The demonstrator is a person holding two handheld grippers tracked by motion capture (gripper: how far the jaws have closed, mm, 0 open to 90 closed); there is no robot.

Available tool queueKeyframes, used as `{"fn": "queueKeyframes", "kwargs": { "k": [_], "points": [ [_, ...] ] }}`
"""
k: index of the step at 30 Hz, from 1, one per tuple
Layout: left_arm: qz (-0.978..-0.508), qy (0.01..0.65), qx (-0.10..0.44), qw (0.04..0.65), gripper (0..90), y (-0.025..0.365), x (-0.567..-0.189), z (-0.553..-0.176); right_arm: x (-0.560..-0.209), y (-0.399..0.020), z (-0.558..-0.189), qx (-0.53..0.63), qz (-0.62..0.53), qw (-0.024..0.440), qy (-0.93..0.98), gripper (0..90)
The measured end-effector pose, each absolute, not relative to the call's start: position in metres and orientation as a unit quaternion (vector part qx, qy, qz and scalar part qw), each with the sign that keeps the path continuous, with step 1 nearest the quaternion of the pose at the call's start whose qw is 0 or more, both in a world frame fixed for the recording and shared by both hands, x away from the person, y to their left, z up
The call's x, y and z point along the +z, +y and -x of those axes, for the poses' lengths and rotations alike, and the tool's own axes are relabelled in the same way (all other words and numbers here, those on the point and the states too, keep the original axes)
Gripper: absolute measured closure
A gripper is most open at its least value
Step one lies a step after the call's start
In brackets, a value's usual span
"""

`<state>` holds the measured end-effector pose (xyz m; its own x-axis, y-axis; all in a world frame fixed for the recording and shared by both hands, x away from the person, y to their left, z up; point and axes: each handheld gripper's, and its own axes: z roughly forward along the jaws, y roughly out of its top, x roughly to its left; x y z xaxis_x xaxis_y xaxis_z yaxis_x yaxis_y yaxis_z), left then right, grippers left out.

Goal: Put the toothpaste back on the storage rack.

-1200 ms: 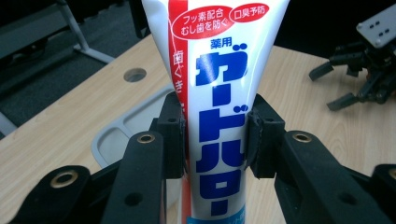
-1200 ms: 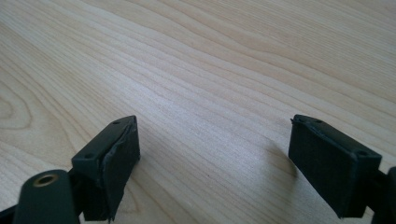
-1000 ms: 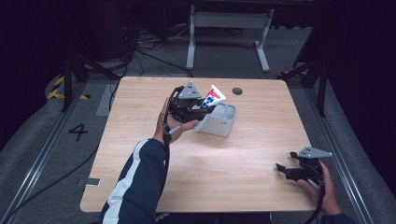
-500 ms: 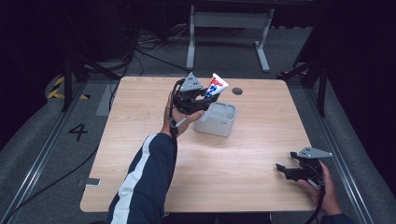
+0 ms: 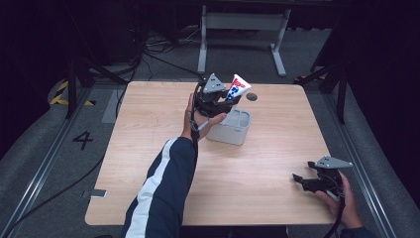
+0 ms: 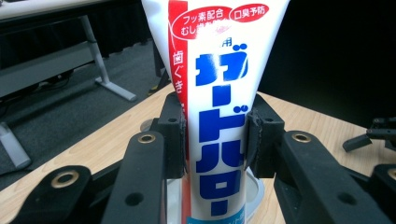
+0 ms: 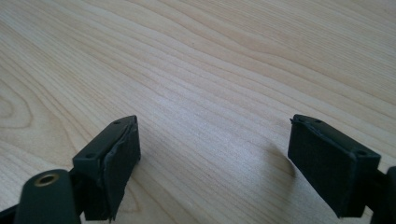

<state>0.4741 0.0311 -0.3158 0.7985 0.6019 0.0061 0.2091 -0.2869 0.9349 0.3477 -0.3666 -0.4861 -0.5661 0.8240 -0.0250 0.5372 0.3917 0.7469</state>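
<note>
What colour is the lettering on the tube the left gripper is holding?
Mostly blue lettering on a white toothpaste tube, with a red band; clearest in the left gripper view.

Left gripper [image 5: 224, 103]: black frame, grey three-cornered plate on top, black cable trailing along forearm. Jaws black, flat arms with brass-ringed rivet holes, square rubber pads [image 6: 173, 140] with small screws. Right gripper [image 5: 303, 179]: same black build, grey plate, cable at wrist. Left sleeve [image 5: 161, 196]: dark navy, broad white stripe down its length.
</note>
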Motion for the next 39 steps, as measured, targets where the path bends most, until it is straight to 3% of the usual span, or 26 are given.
{"fn": "queueKeyframes", "kwargs": {
  "k": [18,39],
  "points": [
    [-0.734,0.299,0.187,0.580,65.2,0.032,-0.341,-0.485,-0.486,-0.367,-0.348,0.356,-0.419,0.202,0.811,17.3],
    [-0.730,0.317,0.193,0.574,64.8,0.026,-0.363,-0.494,-0.486,-0.367,-0.348,0.356,-0.416,0.204,0.811,17.5]
  ]
}}
